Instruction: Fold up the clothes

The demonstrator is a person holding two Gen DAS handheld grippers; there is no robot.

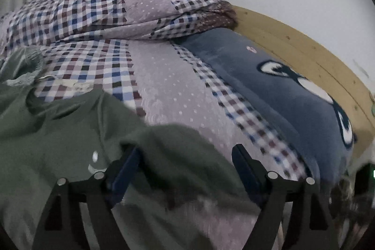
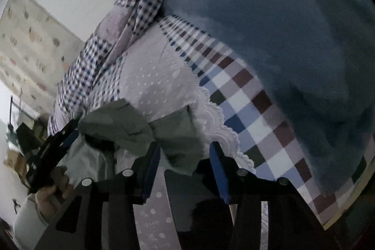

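Two hand-held grippers worked over the bed [image 1: 168, 86]. Between and ahead of the left hand-held gripper [image 1: 185, 151], whose jaws stood wide apart and gripped nothing, lay the green garment [image 1: 58, 132], spread limp on the checked quilt [image 1: 89, 62]. The right hand-held gripper [image 2: 185, 151] also stood parted, a rumpled green fold [image 2: 173, 132] bunched between its fingers but seemingly not pinched. That cloth looked light, soft and floppy; I judged it best taken at a hem or corner edge, since a pinch mid-panel would only drag up wrinkles.
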